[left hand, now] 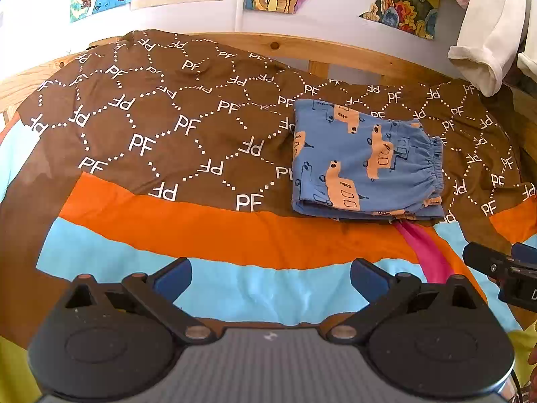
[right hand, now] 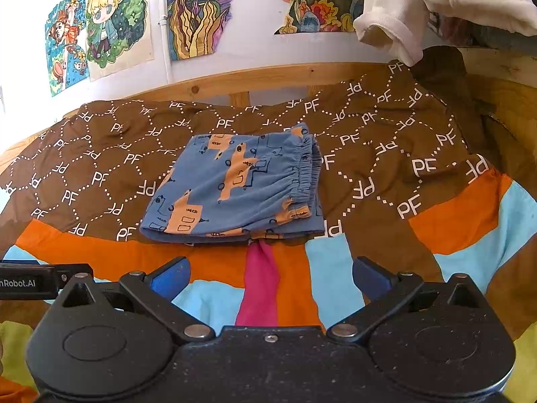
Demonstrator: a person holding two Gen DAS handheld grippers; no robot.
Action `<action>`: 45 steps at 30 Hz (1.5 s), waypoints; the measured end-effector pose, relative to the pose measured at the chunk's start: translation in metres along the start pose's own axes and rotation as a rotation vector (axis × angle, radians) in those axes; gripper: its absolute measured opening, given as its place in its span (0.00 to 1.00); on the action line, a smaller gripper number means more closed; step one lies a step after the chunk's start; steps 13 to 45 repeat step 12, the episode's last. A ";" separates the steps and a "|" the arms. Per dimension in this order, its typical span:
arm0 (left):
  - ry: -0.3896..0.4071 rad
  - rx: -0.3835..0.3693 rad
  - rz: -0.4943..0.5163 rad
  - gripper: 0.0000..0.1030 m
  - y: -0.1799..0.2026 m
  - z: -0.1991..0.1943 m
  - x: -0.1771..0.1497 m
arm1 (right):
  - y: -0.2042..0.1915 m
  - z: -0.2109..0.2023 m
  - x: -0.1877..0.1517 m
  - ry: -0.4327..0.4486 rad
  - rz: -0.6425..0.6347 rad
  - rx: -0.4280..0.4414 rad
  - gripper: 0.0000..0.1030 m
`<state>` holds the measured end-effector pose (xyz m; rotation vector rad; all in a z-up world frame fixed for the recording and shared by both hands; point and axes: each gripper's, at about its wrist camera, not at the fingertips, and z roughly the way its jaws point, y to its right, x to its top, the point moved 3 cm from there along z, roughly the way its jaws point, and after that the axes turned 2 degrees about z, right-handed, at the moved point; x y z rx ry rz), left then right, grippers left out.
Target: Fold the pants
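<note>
The blue pants point(left hand: 365, 164) with orange vehicle prints lie folded into a compact rectangle on the brown patterned bedspread point(left hand: 167, 127), elastic waistband on the right. In the right wrist view the pants point(right hand: 235, 188) lie straight ahead. My left gripper point(left hand: 270, 278) is open and empty, low over the bedspread, to the near left of the pants. My right gripper point(right hand: 270, 278) is open and empty, just in front of the pants' near edge. The right gripper's body shows at the right edge of the left wrist view point(left hand: 503, 268).
A wooden bed frame point(right hand: 268, 77) runs behind the bedspread. Drawings point(right hand: 201, 10) hang on the white wall. White and pink clothes point(right hand: 436, 6) hang at the upper right. The bedspread has orange point(left hand: 201, 228), light-blue and pink stripes near me.
</note>
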<state>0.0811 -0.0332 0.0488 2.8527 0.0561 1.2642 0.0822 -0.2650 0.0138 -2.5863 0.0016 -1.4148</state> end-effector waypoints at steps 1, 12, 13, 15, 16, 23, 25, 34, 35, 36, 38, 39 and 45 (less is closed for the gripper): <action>0.000 0.000 0.000 1.00 0.000 0.000 0.000 | 0.000 0.000 -0.001 -0.001 0.000 0.000 0.99; -0.001 0.002 0.000 1.00 0.000 -0.001 0.001 | 0.000 0.000 0.002 -0.004 -0.001 -0.001 0.99; -0.001 0.002 0.000 1.00 0.000 -0.001 0.001 | 0.000 0.000 0.002 -0.004 -0.001 -0.001 0.99; -0.001 0.002 0.000 1.00 0.000 -0.001 0.001 | 0.000 0.000 0.002 -0.004 -0.001 -0.001 0.99; -0.001 0.002 0.000 1.00 0.000 -0.001 0.001 | 0.000 0.000 0.002 -0.004 -0.001 -0.001 0.99; -0.001 0.002 0.000 1.00 0.000 -0.001 0.001 | 0.000 0.000 0.002 -0.004 -0.001 -0.001 0.99; -0.001 0.002 0.000 1.00 0.000 -0.001 0.001 | 0.000 0.000 0.002 -0.004 -0.001 -0.001 0.99; -0.001 0.002 0.000 1.00 0.000 -0.001 0.001 | 0.000 0.000 0.002 -0.004 -0.001 -0.001 0.99; -0.001 0.002 0.000 1.00 0.000 -0.001 0.001 | 0.000 0.000 0.002 -0.004 -0.001 -0.001 0.99; -0.001 0.002 0.000 1.00 0.000 -0.001 0.001 | 0.000 0.000 0.002 -0.004 -0.001 -0.001 0.99; -0.001 0.002 0.000 1.00 0.000 -0.001 0.001 | 0.000 0.000 0.002 -0.004 -0.001 -0.001 0.99; -0.001 0.002 0.000 1.00 0.000 -0.001 0.001 | 0.000 0.000 0.002 -0.004 -0.001 -0.001 0.99; -0.001 0.002 0.000 1.00 0.000 -0.001 0.001 | 0.000 0.000 0.002 -0.004 -0.001 -0.001 0.99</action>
